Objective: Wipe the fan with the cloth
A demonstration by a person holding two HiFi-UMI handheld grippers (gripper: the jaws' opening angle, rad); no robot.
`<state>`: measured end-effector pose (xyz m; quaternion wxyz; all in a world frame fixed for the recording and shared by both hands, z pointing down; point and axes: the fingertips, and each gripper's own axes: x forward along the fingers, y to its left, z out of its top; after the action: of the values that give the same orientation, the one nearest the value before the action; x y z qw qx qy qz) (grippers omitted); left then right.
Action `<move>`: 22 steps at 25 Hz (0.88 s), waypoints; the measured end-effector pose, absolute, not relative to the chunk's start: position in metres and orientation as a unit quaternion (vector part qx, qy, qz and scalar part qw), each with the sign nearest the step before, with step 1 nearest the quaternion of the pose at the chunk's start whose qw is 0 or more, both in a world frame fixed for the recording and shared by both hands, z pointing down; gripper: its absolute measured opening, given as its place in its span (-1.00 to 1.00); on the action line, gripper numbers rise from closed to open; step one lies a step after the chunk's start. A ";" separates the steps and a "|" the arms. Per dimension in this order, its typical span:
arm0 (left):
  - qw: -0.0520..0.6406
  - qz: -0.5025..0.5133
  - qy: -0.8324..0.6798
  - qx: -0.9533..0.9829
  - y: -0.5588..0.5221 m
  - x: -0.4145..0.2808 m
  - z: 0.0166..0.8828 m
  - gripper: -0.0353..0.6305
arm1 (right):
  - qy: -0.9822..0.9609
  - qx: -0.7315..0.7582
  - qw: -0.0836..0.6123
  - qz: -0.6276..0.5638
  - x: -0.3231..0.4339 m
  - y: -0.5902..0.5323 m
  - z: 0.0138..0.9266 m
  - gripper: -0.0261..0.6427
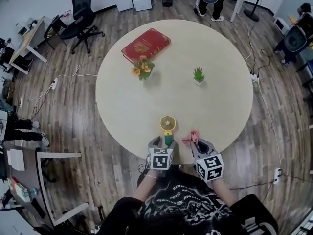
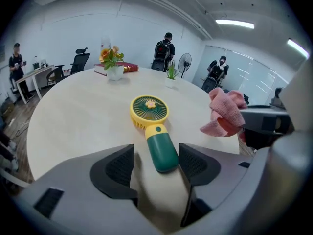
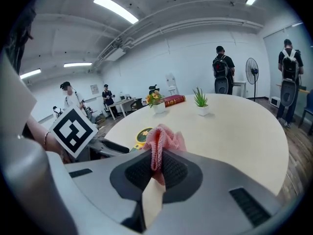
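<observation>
**Fan about to be gripped, cloth at the ready**
The left hand-held gripper [image 2: 156, 163] stands wide around the green handle of the fan [image 2: 152, 131], which lies near the tabletop [image 2: 73, 116] edge. The right hand-held gripper [image 3: 159, 168] pinches the pink cloth [image 3: 165, 137]. The next move is probably to close on the handle.

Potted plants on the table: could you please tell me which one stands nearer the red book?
The orange-flowered plant, just beside the red book; the spiky green plant stands well apart.
</observation>
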<state>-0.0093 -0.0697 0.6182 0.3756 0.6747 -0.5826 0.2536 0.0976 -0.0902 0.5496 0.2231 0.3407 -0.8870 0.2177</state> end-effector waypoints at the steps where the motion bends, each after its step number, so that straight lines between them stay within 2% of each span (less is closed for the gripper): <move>1: 0.379 0.257 -0.576 0.677 -0.071 -0.008 0.621 0.02 | -0.888 0.334 0.224 0.223 0.096 -0.089 0.551 -0.83; 5: 0.384 0.259 -0.560 0.687 -0.070 -0.011 0.620 -0.05 | -0.898 0.301 0.222 0.231 0.084 -0.087 0.546 -0.83; 7: 0.381 0.265 -0.552 0.693 -0.071 -0.014 0.619 -0.32 | -0.898 0.298 0.220 0.239 0.082 -0.090 0.546 -0.83; 16: 0.366 0.288 -0.478 0.744 -0.077 -0.030 0.623 -0.35 | -0.905 0.269 0.214 0.251 0.048 -0.101 0.540 -0.83; 20: 0.360 0.297 -0.434 0.770 -0.080 -0.035 0.624 -0.35 | -0.921 0.178 0.228 0.261 0.005 -0.096 0.532 -0.83; 22: 0.352 0.305 -0.408 0.785 -0.080 -0.036 0.624 -0.35 | -0.921 0.133 0.259 0.260 -0.018 -0.094 0.537 -0.83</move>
<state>-0.0362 -0.0795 0.6238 0.3519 0.7853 -0.4077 0.3054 -0.0178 -0.0944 0.5370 0.2591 0.1331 -0.9207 0.2599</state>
